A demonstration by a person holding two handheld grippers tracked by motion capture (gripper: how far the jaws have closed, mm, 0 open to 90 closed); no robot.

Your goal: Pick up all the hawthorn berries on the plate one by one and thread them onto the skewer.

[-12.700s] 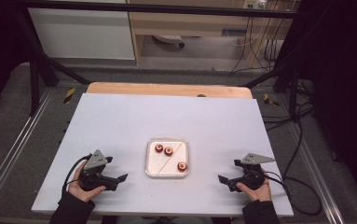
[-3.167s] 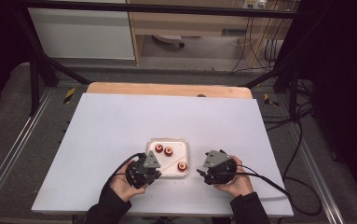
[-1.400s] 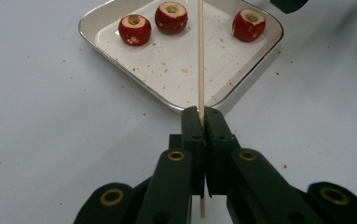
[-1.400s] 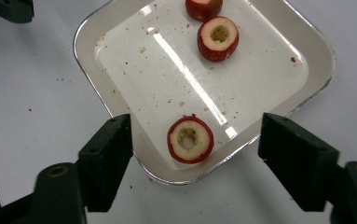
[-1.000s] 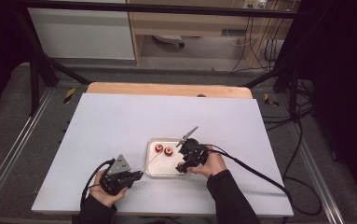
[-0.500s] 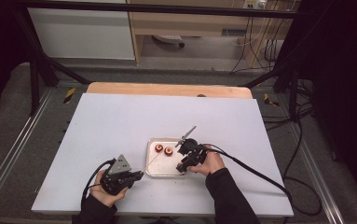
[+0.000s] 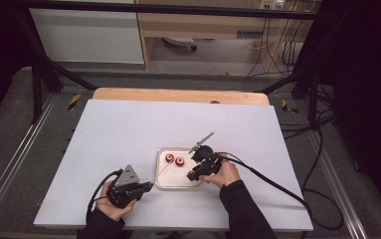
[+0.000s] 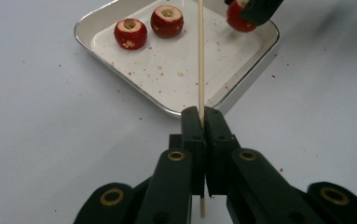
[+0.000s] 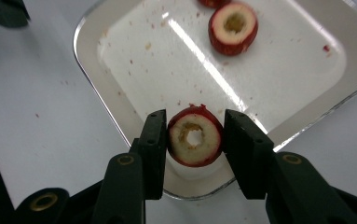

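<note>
Left gripper [image 8: 199, 135]: sitting nearest the person, jaws clamping fully on a thin skewer [image 8: 200, 60].
Skewer: pointing up and right toward the tray [image 7: 164, 180] in the high view, its long axis aiming at the held fruit.
Right gripper [image 9: 195, 137]: jaws having just been closing, now pinching 1 cored red fruit [image 9: 195, 136] by its sides, over the tray's near edge.
Held fruit: its hole running level between the pads, facing the gripper's camera.
Tray: holding 2 more cored fruits [image 7: 174, 160] at its far side.

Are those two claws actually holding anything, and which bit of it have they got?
The left gripper pinches a thin wooden stick near its lower end. The right gripper clamps a cored red fruit by its rounded sides.
</note>
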